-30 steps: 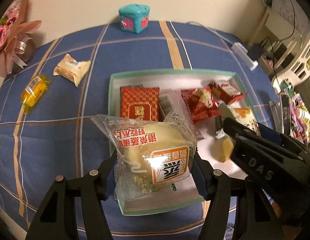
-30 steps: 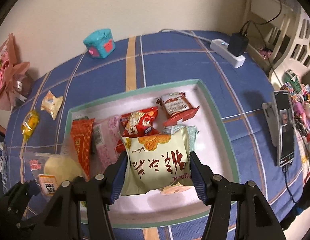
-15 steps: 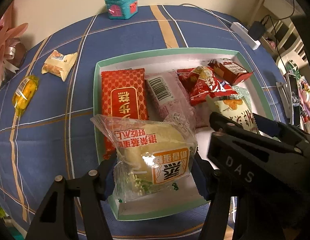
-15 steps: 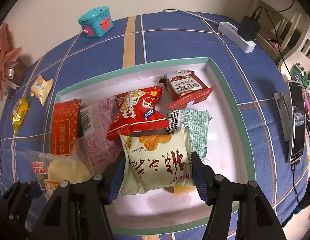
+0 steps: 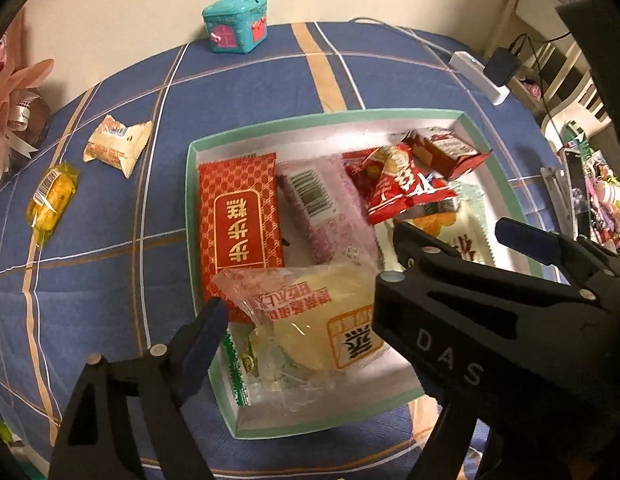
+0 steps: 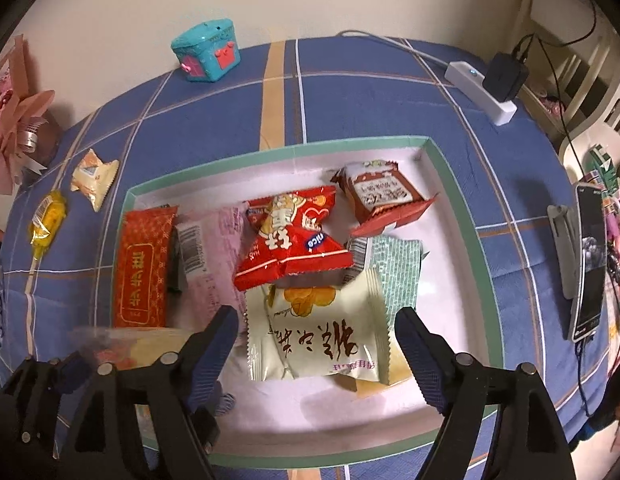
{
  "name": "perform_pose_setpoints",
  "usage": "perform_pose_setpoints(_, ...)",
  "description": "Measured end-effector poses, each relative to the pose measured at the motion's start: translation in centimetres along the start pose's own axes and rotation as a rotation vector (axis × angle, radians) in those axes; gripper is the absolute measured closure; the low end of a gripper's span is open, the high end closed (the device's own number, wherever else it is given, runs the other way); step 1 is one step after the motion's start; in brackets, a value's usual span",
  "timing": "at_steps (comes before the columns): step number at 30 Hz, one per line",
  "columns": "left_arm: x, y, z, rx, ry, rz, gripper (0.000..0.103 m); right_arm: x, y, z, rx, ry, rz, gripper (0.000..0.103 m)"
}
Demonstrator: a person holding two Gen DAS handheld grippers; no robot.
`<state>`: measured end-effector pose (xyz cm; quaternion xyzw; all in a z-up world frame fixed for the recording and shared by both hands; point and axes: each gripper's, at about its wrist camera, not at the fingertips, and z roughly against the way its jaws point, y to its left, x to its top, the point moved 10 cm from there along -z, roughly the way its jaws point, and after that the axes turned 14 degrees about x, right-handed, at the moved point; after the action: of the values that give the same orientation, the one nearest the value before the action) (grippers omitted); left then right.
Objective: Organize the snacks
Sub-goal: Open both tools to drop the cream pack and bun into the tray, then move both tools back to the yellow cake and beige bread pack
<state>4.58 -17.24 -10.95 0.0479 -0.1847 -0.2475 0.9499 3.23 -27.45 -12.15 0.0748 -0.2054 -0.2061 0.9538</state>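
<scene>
We log: left tongs (image 5: pixel 298 320) opening, clear cake packet (image 5: pixel 310 320) between, unpressed; right tongs (image 6: pixel 315 350) opening around cream packet (image 6: pixel 317 332), lower centre, in tray (image 6: pixel 461 216).

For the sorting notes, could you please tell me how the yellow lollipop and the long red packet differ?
The yellow lollipop lies on the blue tablecloth, outside the tray; the long red packet lies inside it, at its left end. The lollipop's wrapper is clear, on a stick; the red packet is opaque, flat and printed with gold characters. Both lie flat, untouched.
</scene>
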Motion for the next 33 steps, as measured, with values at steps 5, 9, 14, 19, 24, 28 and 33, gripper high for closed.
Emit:
perform_pose_setpoints(5,0.3,1.1,0.5,0.040,-0.012,0.015,0.014,0.9,-0.3,1.1,-0.009,-0.047,-0.009,0.019)
perform_pose_setpoints(9,0.5,2.6,0.0,0.050,0.006,0.061,0.011,1.5,-0.9,2.0,-0.010,-0.085,-0.039,0.019)
perform_pose_setpoints(14,0.6,4.4,-0.5,0.052,0.027,0.123,0.011,1.9,-1.7,2.4,-0.008,-0.104,-0.072,0.019)
perform_pose_setpoints(19,1.0,6.9,-0.7,0.079,0.010,0.202,0.001,1.8,-1.7,2.4,-0.005,-0.097,-0.078,0.019)
perform_pose_setpoints(24,1.7,9.2,-0.1,0.067,-0.029,0.268,0.000,1.7,-0.8,2.3,0.005,-0.094,-0.060,0.019)
perform_pose_setpoints(28,2.2,11.8,0.1,0.069,-0.048,0.345,0.000,1.6,0.3,2.1,0.019,-0.090,-0.038,0.019)
perform_pose_setpoints(33,1.8,16.5,-0.2,0.116,-0.049,0.455,0.000,1.5,1.5,1.7,0.041,-0.079,-0.022,0.019)
